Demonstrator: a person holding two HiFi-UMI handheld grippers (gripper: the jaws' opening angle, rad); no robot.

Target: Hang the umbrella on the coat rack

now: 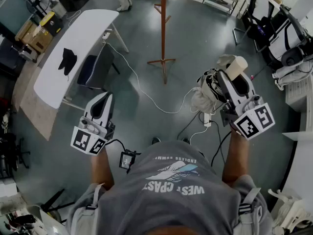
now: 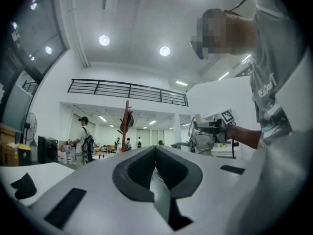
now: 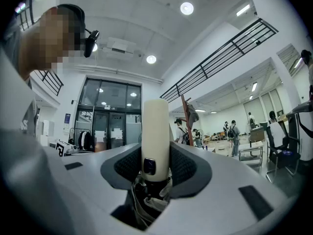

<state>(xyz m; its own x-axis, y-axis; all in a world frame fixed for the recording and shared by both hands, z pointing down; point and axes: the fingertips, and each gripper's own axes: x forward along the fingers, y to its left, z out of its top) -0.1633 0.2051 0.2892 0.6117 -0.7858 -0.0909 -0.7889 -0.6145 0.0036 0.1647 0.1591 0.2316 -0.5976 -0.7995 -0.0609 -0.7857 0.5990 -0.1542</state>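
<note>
The wooden coat rack (image 1: 163,23) stands on the grey floor ahead of me, well beyond both grippers; it also shows far off in the left gripper view (image 2: 126,124) and the right gripper view (image 3: 187,116). My right gripper (image 1: 229,75) (image 3: 155,155) is level and shut on the folded umbrella's cream handle (image 3: 155,133) (image 1: 238,65). The umbrella's beige fabric (image 1: 203,98) bunches and hangs to the left of the jaws. My left gripper (image 1: 104,99) (image 2: 155,151) is level at the left, shut, with nothing in it.
A white table (image 1: 80,38) with a small black object (image 1: 67,60) stands at the left, with a dark chair (image 1: 95,67) beside it. A white cable (image 1: 146,94) runs across the floor toward the rack. Chairs and equipment (image 1: 274,33) crowd the right. People stand far behind the rack.
</note>
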